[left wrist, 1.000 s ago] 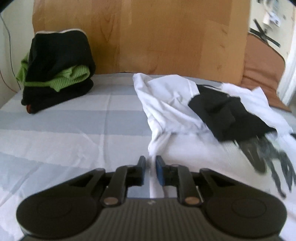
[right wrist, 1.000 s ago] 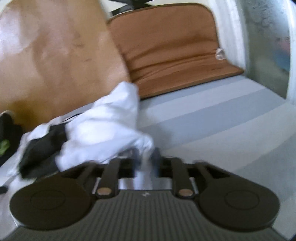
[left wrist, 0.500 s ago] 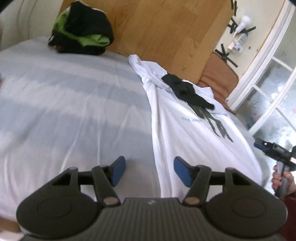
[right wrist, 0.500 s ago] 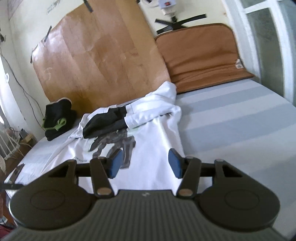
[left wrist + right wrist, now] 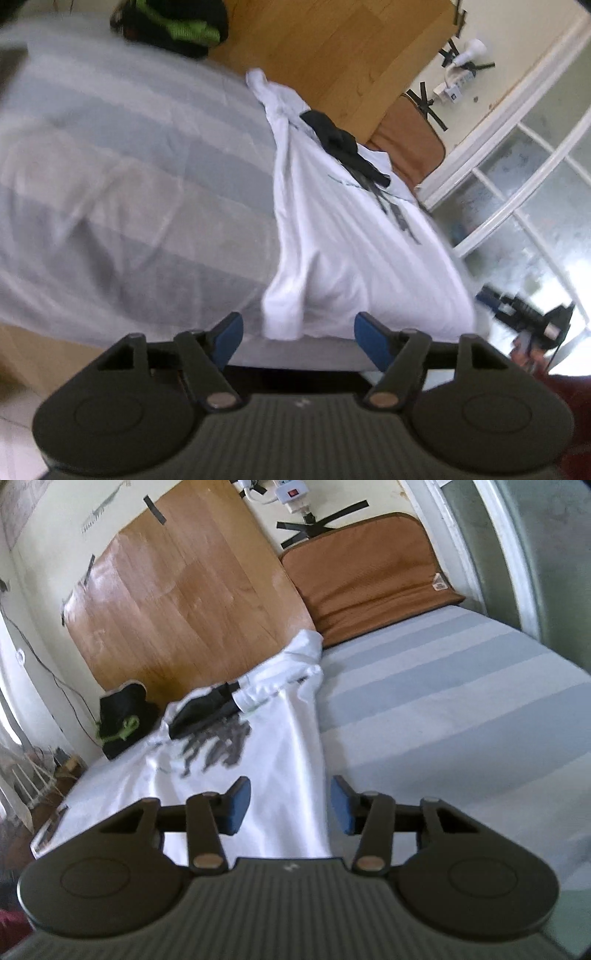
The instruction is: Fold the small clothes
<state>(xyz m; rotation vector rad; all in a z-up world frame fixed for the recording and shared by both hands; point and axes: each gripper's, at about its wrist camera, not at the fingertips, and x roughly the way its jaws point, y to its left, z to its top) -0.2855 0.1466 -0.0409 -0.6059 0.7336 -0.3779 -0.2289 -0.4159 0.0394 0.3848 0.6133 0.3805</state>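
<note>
White T-shirt [image 5: 354, 236] w/ dark graphic print lies stretched lengthwise on striped bed [image 5: 122, 184], hem at near edge, collar end bunched toward wooden board [image 5: 184, 590]. Black garment [image 5: 203, 710] sits on its upper part. Left claw [image 5: 297, 336] wide open, holding nothing, just short of hem's left corner. Right claw [image 5: 291, 805] also wide open & empty, above shirt's right edge. Black-and-green clothes pile [image 5: 122, 720] at bed's far left corner; brown cushion [image 5: 369, 572] against wall.
</note>
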